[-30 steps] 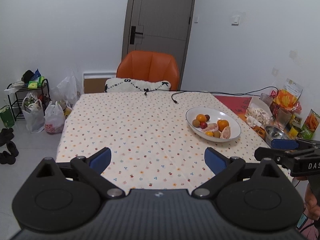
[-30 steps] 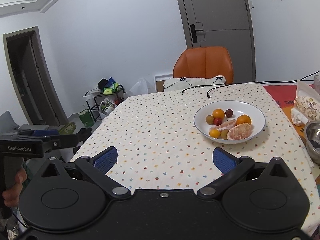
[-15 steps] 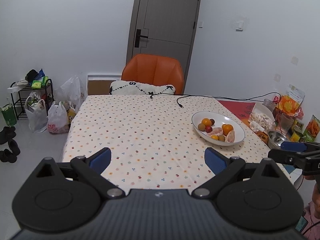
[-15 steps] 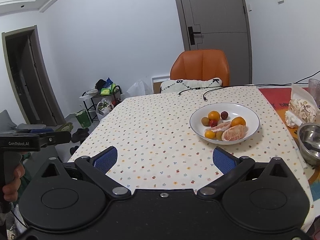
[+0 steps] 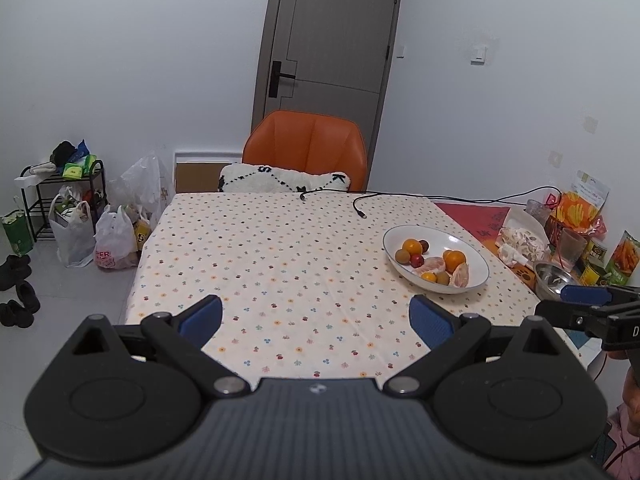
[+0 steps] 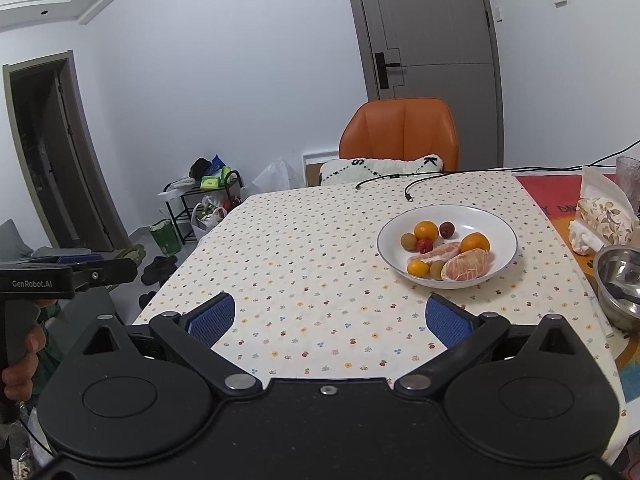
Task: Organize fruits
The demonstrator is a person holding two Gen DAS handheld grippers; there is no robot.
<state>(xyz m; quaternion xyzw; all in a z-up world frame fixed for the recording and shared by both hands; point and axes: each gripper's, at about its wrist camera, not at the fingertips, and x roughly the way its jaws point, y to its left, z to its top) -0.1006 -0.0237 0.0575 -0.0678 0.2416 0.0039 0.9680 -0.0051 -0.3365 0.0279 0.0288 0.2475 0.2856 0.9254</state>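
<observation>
A white plate [image 5: 476, 253] [image 6: 496, 220] on the floral tablecloth holds oranges [image 6: 426, 230], kiwis [image 6: 408, 241], small red fruits [image 6: 424, 245] and peeled pomelo pieces [image 6: 466, 265]. My left gripper [image 5: 316, 318] hangs open over the table's near edge, well short of the plate and left of it. My right gripper [image 6: 328, 318] is open too, empty, near the front edge with the plate ahead and to its right. Each gripper shows at the side of the other's view, held by a hand.
A steel bowl [image 6: 620, 280], snack bags [image 5: 520, 238] and a glass [image 5: 572, 244] crowd the table's right side. Black cables [image 5: 360, 208] lie at the far edge. An orange chair [image 5: 306, 148] with a cushion stands behind. Bags and a rack [image 5: 60, 200] are on the floor left.
Both grippers have drawn back from the table and risen a little, so the plate looks smaller and farther. Jaws stayed open and empty.
</observation>
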